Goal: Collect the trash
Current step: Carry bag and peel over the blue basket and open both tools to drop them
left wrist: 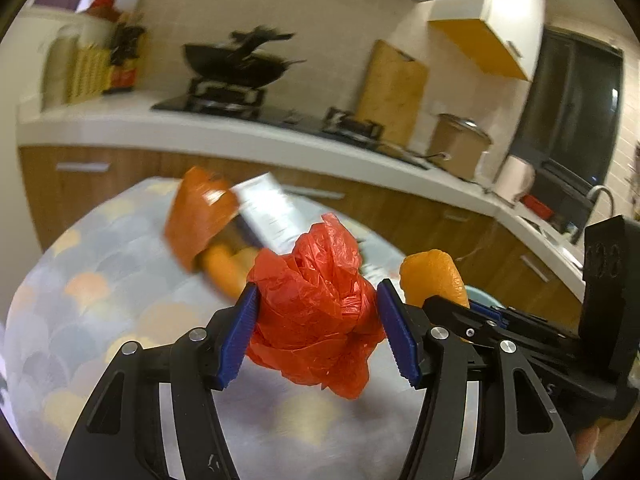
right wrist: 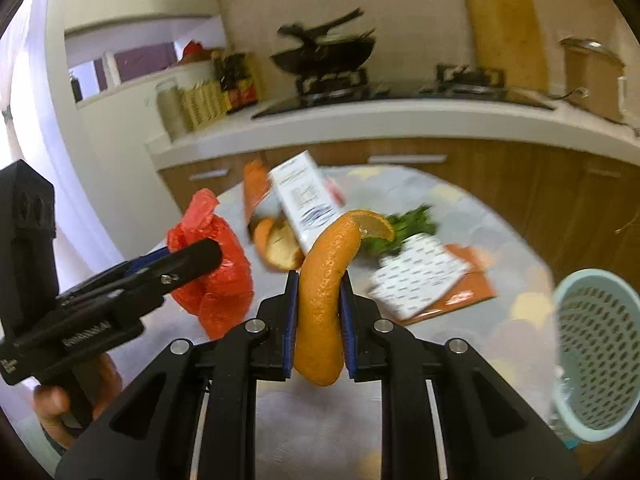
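My left gripper (left wrist: 316,320) is shut on a crumpled red plastic bag (left wrist: 316,312) and holds it above the round table (left wrist: 100,300). My right gripper (right wrist: 318,312) is shut on a long orange peel (right wrist: 324,284), also held above the table; the peel also shows in the left wrist view (left wrist: 434,274). The red bag in the left gripper shows at the left of the right wrist view (right wrist: 216,268). On the table lie more orange peel (right wrist: 276,240), white printed cartons (right wrist: 306,200), an orange wrapper (left wrist: 198,216) and green leaves (right wrist: 404,226).
A pale blue perforated basket (right wrist: 596,352) stands at the table's right edge. Behind runs a kitchen counter (left wrist: 240,136) with a wok on a stove (left wrist: 236,64), a cutting board (left wrist: 390,88), a pot (left wrist: 460,144) and wooden cabinets below.
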### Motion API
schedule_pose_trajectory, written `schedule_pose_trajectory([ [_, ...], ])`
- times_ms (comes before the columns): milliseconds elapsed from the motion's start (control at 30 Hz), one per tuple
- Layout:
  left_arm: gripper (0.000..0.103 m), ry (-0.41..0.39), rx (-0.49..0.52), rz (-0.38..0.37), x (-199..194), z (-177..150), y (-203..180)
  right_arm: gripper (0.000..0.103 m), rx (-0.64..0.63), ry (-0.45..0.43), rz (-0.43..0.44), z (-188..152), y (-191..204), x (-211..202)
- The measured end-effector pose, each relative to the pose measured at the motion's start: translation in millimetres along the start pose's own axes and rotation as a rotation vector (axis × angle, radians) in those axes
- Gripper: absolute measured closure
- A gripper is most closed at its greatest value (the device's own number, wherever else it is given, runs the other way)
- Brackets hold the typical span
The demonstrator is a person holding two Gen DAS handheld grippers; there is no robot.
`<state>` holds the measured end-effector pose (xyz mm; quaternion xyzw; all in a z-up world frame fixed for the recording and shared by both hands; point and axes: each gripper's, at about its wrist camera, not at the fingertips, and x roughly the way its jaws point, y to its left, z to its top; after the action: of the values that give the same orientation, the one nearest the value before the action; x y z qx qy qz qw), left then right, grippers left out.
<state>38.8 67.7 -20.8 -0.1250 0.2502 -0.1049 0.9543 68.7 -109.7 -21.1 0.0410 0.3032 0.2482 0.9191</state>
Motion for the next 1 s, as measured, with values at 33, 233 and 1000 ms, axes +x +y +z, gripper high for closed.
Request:
schedule_pose_trajectory([
  [33,0.045,-0.008,0.020,-0.016,-0.4,3.9,-10.8,0.087,0.007,-0.010,-0.009,0.9,-5.9,-5.2],
  [233,0.045,-0.009,0.090,-0.091,14.6,13.0,-58.4,0.087,0.052,-0.072,-0.138,2.9,-54.5,-41.5],
  [1000,0.045,0.168,0.284,-0.271,137.6,-15.3,-206.3,0.087,0.311,-0.060,-0.376,-45.0,-227.3,-75.5],
])
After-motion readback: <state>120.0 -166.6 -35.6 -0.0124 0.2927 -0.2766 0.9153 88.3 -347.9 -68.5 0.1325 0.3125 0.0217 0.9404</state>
